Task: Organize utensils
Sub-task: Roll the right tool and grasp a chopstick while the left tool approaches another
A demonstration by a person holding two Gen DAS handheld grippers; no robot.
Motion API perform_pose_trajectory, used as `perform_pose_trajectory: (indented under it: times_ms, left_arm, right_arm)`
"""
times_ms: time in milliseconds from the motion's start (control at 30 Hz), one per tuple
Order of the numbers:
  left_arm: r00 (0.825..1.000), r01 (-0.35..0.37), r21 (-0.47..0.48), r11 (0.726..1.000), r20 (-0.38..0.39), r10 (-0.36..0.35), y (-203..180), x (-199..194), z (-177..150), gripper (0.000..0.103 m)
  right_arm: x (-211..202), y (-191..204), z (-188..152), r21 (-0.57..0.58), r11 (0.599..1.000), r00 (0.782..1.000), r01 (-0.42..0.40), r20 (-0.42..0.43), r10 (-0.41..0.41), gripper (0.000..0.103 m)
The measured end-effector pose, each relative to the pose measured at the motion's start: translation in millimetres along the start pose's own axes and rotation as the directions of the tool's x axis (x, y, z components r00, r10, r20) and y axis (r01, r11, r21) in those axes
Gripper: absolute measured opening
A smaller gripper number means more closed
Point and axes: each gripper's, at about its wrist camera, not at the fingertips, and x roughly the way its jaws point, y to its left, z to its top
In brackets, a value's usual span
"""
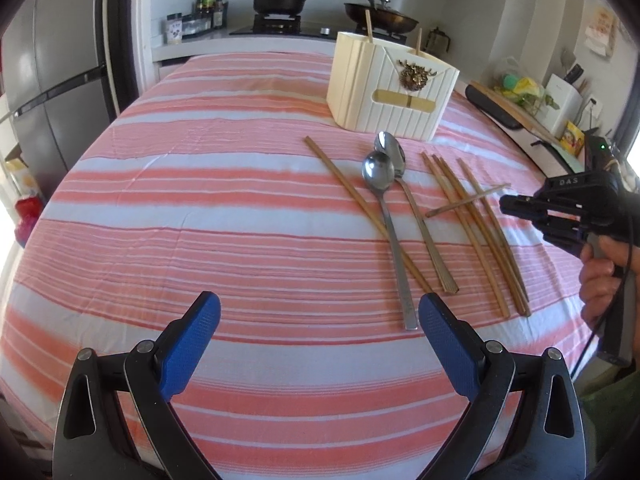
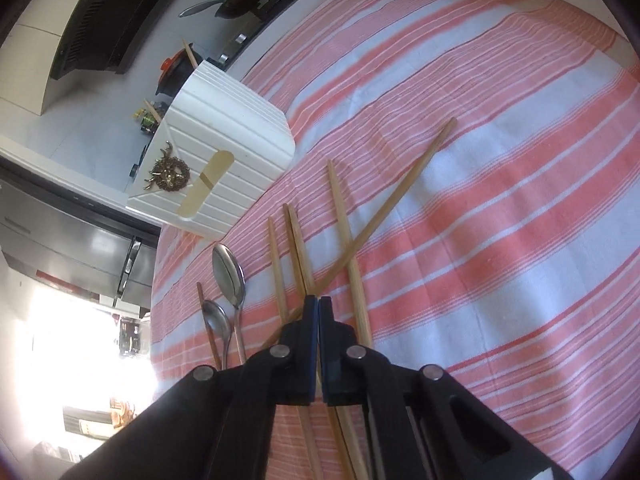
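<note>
My right gripper [image 2: 319,300] clenched over the crossing chopstick [image 2: 394,200] just ahead (grip unconfirmed), holder [image 2: 224,136] beyond; left gripper [image 1: 320,332] released, waiting.

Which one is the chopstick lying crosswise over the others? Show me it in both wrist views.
Left wrist: the crosswise chopstick lies right of centre, slanted across the parallel chopsticks.
Right wrist: it runs from the shut right gripper toward upper right.
Shared landmark: the white utensil holder.
</note>
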Motion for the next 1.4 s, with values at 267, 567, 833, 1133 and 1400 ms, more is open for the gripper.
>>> perform_pose_trajectory:
  times_ms: [267,567,833,1133,1400]
  left_arm:
    - [0.999,0.042,-0.031,0.999,-0.024,-0.043,-12,14,10,0.100]
    - [0.999,0.032,-0.041,0.999,-0.019,-0.033,-9,9,8,0.100]
    - [1.000,0.024,-0.021,0.999,-0.014,-0.024,-6,7,8,0.100]
    - [0.999,0.021,-0.041,0.999,-0.031,-0.023,7,12,9,0.100]
    - [0.997,0.039,-0.064,0.997,-0.068,-0.043,4,43,40,0.100]
  right_arm:
    - [-12,-5,4,-0.051,0.998,0.998,0.036,-0.052,-0.038,0.010]
    - [36,7,12,0.167,0.985,0.999,0.032,-0.024,-0.028,0.031]
    - [45,19,29,0.185,0.971,0.986,0.154,0.037,-0.163,0.006]
    - [-1,21,37,-0.110,0.986,0.985,0.128,-0.101,-0.139,0.006]
    - [-32,-7,-4,-0.428,0.830,0.909,0.357,-0.044,-0.414,0.010]
